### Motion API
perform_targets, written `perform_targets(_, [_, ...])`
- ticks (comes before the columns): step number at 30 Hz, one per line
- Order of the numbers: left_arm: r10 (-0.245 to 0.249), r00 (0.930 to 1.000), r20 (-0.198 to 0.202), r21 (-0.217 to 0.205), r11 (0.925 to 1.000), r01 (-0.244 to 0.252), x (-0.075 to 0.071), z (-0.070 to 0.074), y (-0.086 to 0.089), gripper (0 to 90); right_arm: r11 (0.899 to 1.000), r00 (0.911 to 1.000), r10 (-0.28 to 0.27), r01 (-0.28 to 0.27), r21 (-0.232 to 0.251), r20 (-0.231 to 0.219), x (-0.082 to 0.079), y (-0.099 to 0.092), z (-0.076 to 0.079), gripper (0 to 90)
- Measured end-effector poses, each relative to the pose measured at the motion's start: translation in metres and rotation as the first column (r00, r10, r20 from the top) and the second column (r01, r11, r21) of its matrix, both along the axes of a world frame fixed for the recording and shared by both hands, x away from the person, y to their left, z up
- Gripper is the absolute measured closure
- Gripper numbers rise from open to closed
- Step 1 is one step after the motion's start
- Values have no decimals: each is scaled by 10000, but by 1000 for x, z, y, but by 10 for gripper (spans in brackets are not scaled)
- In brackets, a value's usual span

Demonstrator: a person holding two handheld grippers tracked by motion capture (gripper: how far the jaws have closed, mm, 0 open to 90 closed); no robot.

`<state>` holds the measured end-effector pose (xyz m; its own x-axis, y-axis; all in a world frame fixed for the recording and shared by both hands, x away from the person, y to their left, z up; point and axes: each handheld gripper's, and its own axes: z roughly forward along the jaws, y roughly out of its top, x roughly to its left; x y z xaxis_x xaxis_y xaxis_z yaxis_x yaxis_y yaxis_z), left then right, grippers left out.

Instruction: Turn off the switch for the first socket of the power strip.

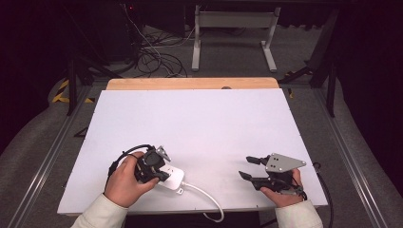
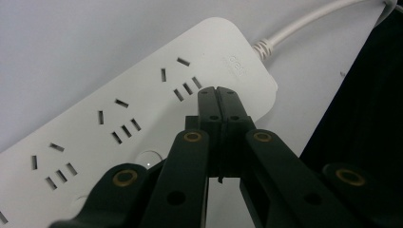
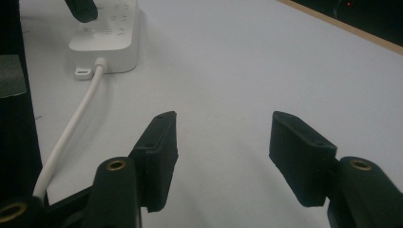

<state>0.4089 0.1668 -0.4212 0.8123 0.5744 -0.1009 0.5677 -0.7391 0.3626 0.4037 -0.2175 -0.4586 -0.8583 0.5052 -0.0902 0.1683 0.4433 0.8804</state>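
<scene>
A white power strip (image 1: pixel 173 177) lies near the table's front left edge, and its white cable (image 1: pixel 205 194) runs off over the front edge. My left gripper (image 1: pixel 160 175) points down onto the strip, jaws pressed together with nothing between them. In the left gripper view the shut tips (image 2: pixel 217 90) sit over the strip (image 2: pixel 119 118) near its cable end. My right gripper (image 1: pixel 245 167) rests at the front right, open and empty. In the right gripper view its jaws (image 3: pixel 223 118) stand wide apart over bare table, with the strip (image 3: pixel 111 38) and cable (image 3: pixel 71 128) farther off to the left.
The white tabletop (image 1: pixel 199 118) has a wooden strip (image 1: pixel 190 83) along its far edge. Beyond it on the floor stand a white frame (image 1: pixel 233 33) and loose cables (image 1: pixel 152 57). Metal rails run along both sides of the table.
</scene>
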Motion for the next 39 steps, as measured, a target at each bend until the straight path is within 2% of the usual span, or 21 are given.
perform_targets(7, [-95, 10000, 11, 215, 9997, 94, -1, -4, -4, 900, 10000, 10000, 16, -16, 18, 19, 0, 0, 0, 428])
perform_targets(16, [-228, 9994, 243, 477, 9986, 216, -1, -6, -6, 900, 10000, 10000, 45, -45, -1, 37, 0, 0, 0, 428])
perform_targets(39, [-174, 9996, 239, 606, 9980, 159, -2, -9, -8, 900, 9999, 9999, 121, -121, 39, 42, 0, 0, 0, 428])
